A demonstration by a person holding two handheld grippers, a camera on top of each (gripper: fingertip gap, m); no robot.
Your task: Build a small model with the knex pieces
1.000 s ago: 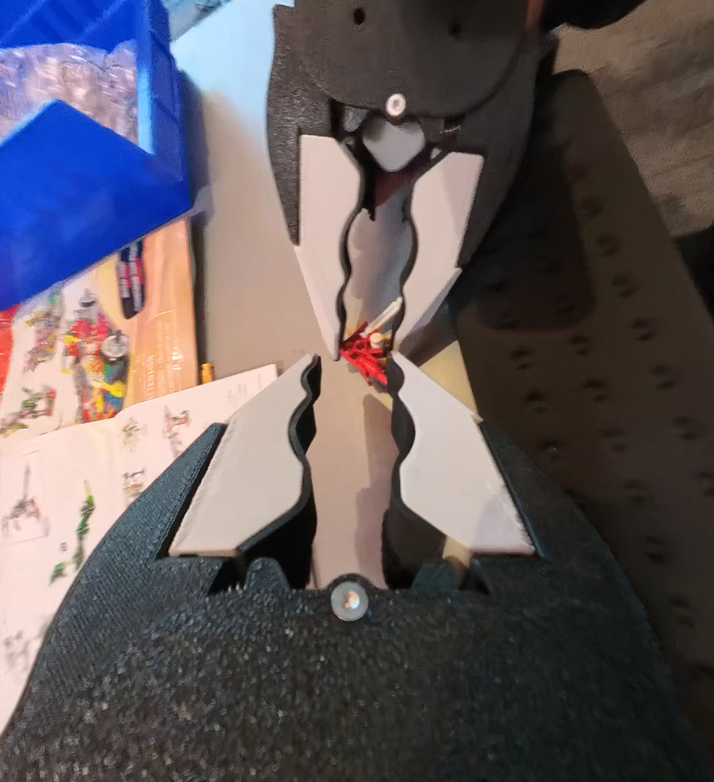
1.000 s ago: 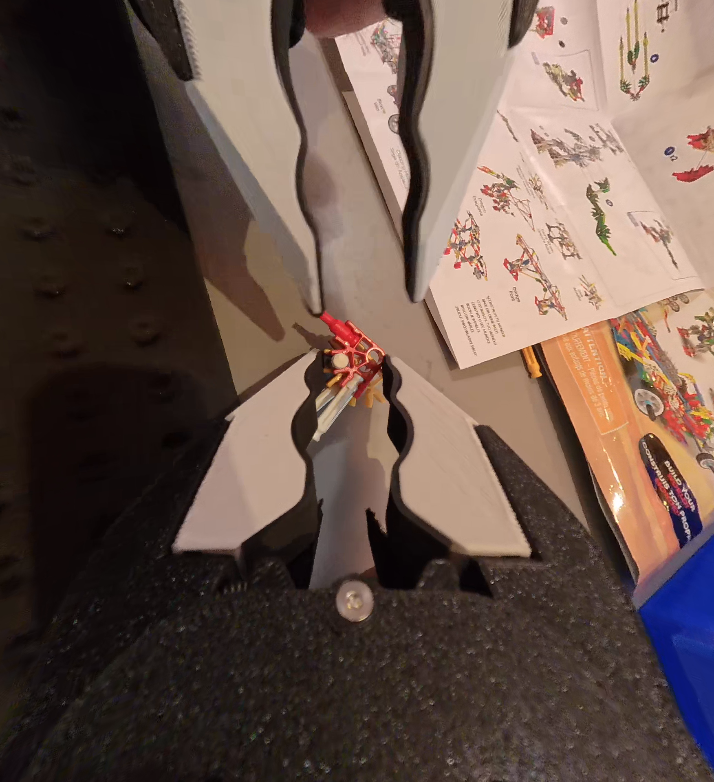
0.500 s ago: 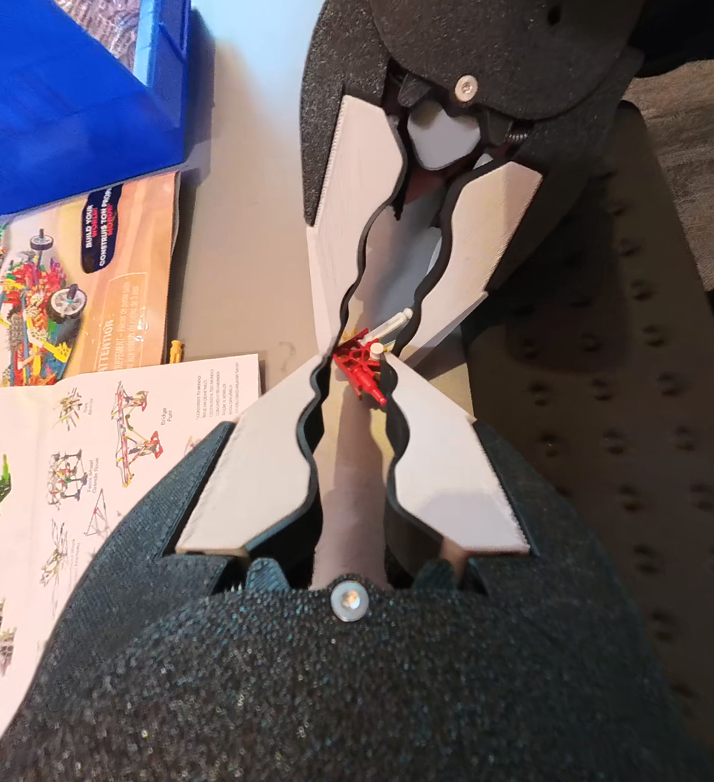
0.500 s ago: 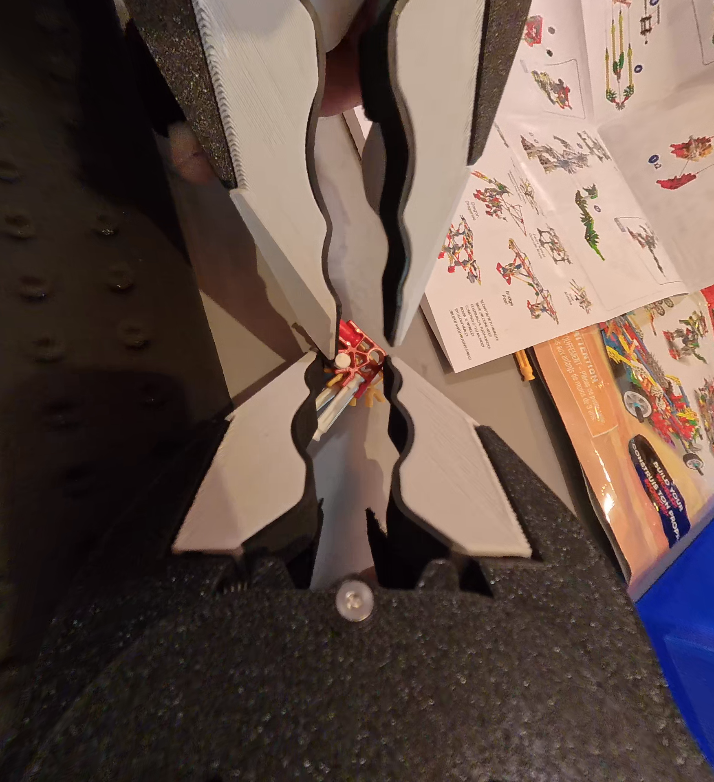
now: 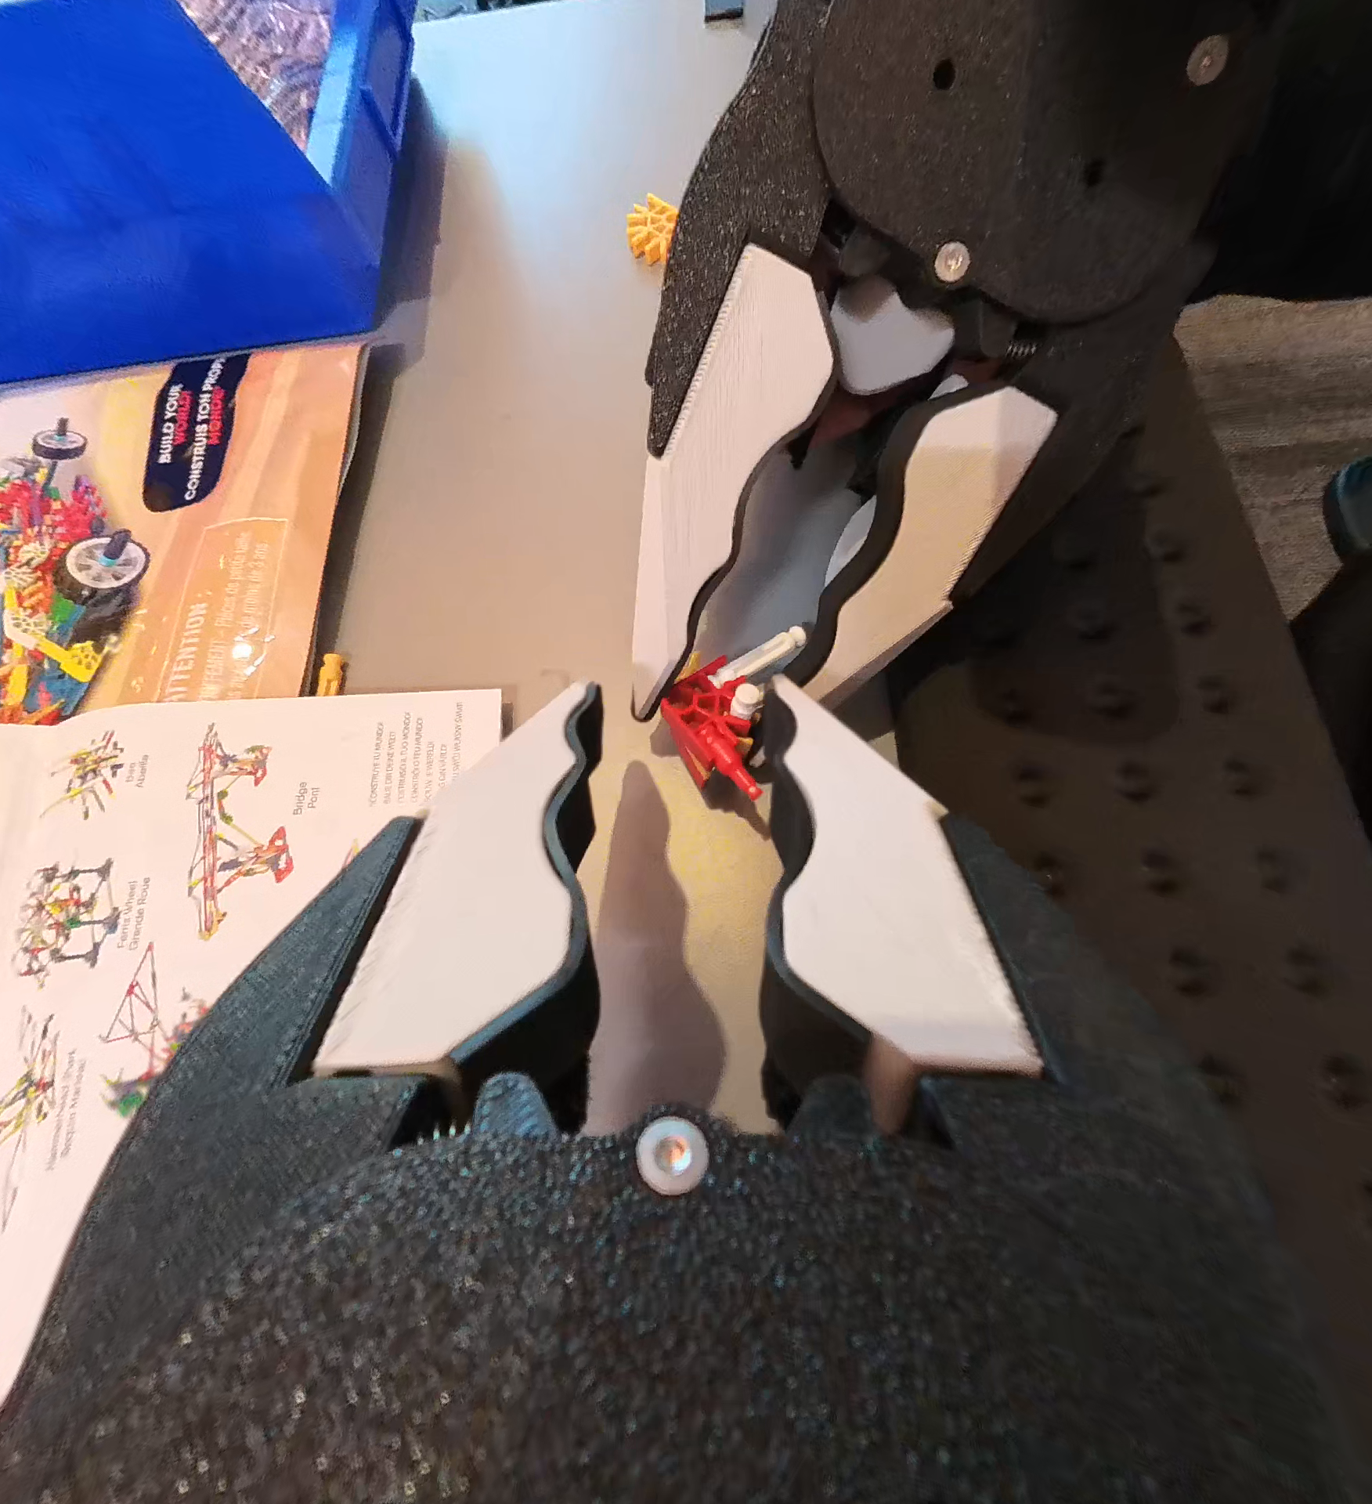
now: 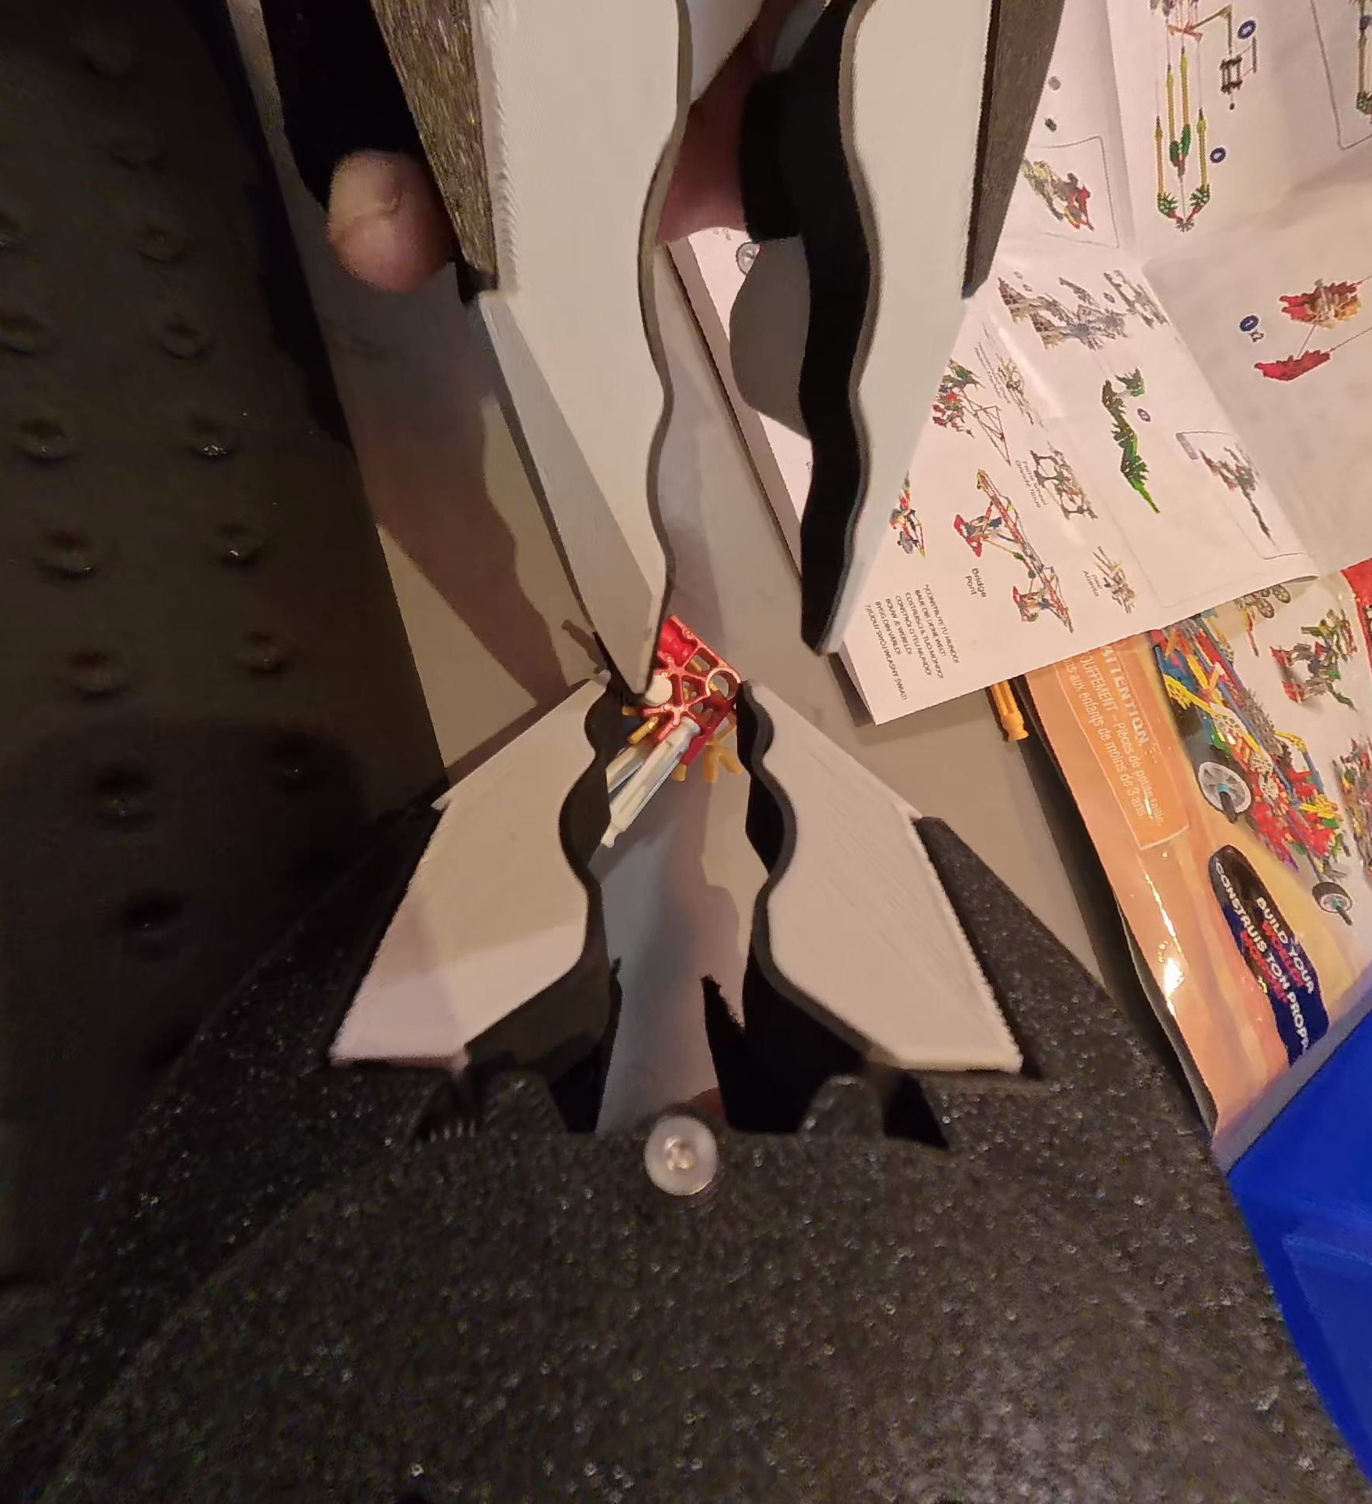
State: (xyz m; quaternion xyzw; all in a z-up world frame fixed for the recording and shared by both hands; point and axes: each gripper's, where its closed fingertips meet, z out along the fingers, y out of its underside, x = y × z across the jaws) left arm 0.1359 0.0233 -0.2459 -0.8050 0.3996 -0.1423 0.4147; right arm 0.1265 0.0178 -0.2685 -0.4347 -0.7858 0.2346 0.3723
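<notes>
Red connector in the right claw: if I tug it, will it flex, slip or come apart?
Likely stiff: the red connector is a ribbed plastic web. It may come apart before bending, since white rods and a yellow piece look only plugged in. It could pivot, as the right claw pinches it just at the tips.

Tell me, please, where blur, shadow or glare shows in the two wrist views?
Left wrist view: the leaflet smears toward the lower left edge, and a shadow falls between the left gripper fingers. Right wrist view: the dark mat is dim, and glare streaks the orange box.
</notes>
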